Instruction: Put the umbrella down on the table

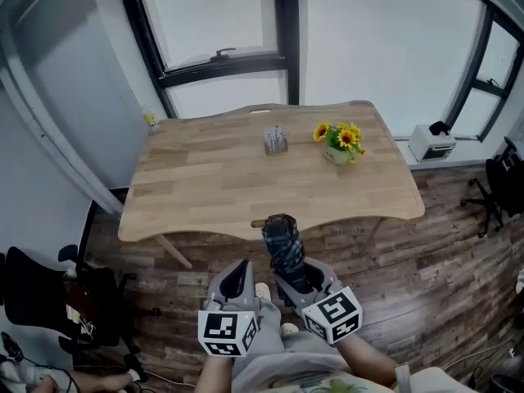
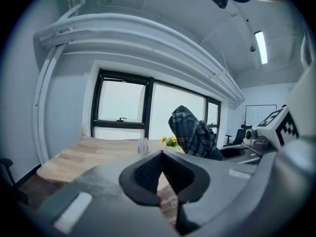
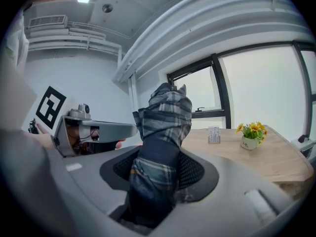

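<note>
Umbrella (image 1: 286, 248), folded and plaid, is in my right gripper (image 1: 296, 275) and not yet on the counter (image 1: 205, 195). I hold it in the air over the floor (image 1: 426, 252), on the near side of the counter. Its long axis runs out from between my fingers (image 3: 195, 169), forward and tilted upward, toward the window (image 1: 221, 23). In the head view its far end just overlaps the counter's near edge; I cannot tell whether that end is above the wood or short of it. The right fingers are spread around the umbrella's lower part and press on it from both sides, so the grip is firm.

My left gripper (image 1: 240, 273) rides just beside the right one, to the left of the umbrella and apart from it. Its fingers (image 2: 148, 169) are closed, tips meeting, with nothing between them.

The flowers (image 1: 340, 142) and a small card stand (image 1: 276, 139) sit toward the counter's far side. I judge the move needs a reach forward with the right hand and a tip of the umbrella down flat.
</note>
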The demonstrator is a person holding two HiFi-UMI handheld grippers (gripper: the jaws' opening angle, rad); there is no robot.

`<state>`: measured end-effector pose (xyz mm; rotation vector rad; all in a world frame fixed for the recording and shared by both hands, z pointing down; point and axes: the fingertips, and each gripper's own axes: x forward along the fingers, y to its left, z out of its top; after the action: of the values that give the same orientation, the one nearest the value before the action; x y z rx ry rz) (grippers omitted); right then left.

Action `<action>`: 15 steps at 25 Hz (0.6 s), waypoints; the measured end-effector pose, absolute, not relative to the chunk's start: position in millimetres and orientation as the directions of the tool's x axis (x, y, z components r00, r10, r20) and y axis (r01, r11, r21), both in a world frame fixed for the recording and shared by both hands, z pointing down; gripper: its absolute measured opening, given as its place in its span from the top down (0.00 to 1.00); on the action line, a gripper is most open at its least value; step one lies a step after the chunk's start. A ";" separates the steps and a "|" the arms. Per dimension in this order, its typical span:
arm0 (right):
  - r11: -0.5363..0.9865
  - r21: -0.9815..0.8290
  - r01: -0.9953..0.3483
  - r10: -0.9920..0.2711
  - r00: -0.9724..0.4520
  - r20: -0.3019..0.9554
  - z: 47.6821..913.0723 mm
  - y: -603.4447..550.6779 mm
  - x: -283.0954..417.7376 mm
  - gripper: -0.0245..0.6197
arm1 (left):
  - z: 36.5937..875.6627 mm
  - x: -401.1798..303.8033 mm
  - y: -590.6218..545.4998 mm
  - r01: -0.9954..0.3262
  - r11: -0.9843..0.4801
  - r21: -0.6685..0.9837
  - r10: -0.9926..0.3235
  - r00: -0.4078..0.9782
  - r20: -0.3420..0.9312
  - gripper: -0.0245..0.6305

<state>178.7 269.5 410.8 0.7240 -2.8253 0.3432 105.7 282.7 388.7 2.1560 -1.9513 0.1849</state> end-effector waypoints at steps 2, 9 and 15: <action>0.847 -0.176 -0.501 -0.452 -0.855 0.256 412.0 264.7 178.1 0.65 | 390.7 104.2 277.9 -0.992 -0.094 0.083 -0.963 0.112 0.247 0.96; 0.835 -0.176 -0.521 -0.469 -0.842 0.269 414.1 234.7 171.1 0.65 | 395.0 93.7 245.4 -0.991 -0.105 0.087 -0.961 0.124 0.249 0.96; 0.828 -0.177 -0.533 -0.478 -0.834 0.277 413.4 196.5 149.3 0.65 | 396.6 72.3 206.6 -0.990 -0.113 0.085 -0.960 0.131 0.248 0.96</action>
<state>149.3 196.5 413.4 0.7814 -2.7885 0.3651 72.3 206.6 396.6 2.1782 -1.9225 0.1921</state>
